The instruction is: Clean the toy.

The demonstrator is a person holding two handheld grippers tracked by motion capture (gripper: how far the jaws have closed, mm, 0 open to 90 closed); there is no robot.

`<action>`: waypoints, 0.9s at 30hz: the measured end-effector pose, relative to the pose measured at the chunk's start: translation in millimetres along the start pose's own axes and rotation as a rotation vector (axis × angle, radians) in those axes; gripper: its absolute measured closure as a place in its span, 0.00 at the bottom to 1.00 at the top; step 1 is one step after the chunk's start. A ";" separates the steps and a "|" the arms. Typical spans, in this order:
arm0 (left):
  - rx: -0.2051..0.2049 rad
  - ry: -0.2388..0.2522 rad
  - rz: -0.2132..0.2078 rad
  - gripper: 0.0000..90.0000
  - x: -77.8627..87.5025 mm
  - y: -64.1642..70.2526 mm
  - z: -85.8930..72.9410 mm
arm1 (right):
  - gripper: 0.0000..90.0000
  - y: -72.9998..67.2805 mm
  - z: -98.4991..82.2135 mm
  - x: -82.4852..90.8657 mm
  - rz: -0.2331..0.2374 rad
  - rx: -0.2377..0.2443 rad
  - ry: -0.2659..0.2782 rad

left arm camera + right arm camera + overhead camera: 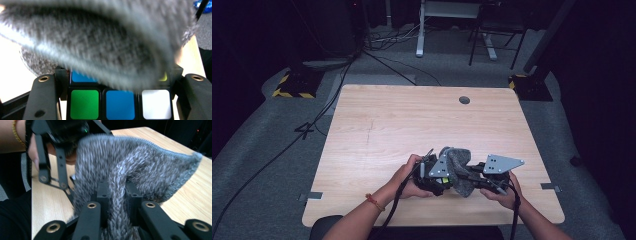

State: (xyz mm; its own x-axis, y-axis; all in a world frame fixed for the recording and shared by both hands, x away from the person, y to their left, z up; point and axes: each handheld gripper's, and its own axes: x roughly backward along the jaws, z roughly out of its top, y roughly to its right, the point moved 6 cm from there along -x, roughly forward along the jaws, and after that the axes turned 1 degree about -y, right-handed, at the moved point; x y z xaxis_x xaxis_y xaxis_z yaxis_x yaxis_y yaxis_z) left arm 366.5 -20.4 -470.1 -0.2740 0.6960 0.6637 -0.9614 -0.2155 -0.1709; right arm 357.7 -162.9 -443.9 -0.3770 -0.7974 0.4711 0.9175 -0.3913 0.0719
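Gripping a Rubik's cube [120, 103] between the black jaws of the left gripper [120, 110], the pads pressing on its two sides; showing a face toward the gripper's camera with a front row of green, blue and white stickers, running straight across from one finger [42, 100] to the other. Lying square to the jaws, that row's line crossing the gap; being a cube, having no long axis to tell.

Draping over the cube's farther rows, just beyond the fingertips: a grey fuzzy cloth [100, 42], blurred, hiding all but slivers of a blue and a yellow-green sticker behind the front row.

Pinching a fold of the same cloth [117, 202] in the right gripper [117, 195], jaws closed tight on the bunched fabric. Fanning out beyond those fingers [103, 192], the cloth's long edge running away and toward the right of that view, ending in a stitched corner over the wooden table [190, 197]. Showing past the cloth, up and left of the fingers, the other gripper's linkage and the hand holding it.

Meeting from above over the table's [412, 120] near edge: left gripper [438, 181] and right gripper [469, 177] facing each other, the cloth [459, 165] humped between and over them, its length running from near to far across the jaws. Cube itself hidden there under the cloth.
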 end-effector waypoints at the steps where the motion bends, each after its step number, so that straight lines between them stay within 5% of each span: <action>1: 0.007 0.013 0.000 0.37 2.0 -0.1 1.4 | 0.87 1.3 -2.8 -1.0 -0.006 -0.001 -0.014; 9: 0.017 0.049 0.022 0.37 16.7 -7.0 2.4 | 0.87 3.3 -21.6 -10.5 0.018 -0.018 -0.099; 13: 0.017 0.042 0.019 0.37 17.0 -6.4 0.8 | 0.87 0.9 -20.1 -11.2 0.022 -0.006 -0.098; 20: -0.001 0.009 -0.007 0.37 4.4 2.7 0.8 | 0.87 -0.7 -4.6 -4.3 -0.018 0.005 -0.018; 27: -0.019 0.024 0.005 0.37 8.6 3.9 5.0 | 0.87 8.2 -19.1 -12.7 -0.036 -0.010 -0.098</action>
State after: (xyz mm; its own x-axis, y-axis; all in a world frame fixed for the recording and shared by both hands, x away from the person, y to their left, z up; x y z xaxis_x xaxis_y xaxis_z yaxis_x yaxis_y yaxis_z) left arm 360.5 -18.7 -461.4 -0.2788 0.7116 0.6449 -0.9603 -0.2058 -0.1881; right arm 367.6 -164.8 -466.1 -0.3953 -0.7341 0.5521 0.9019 -0.4240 0.0820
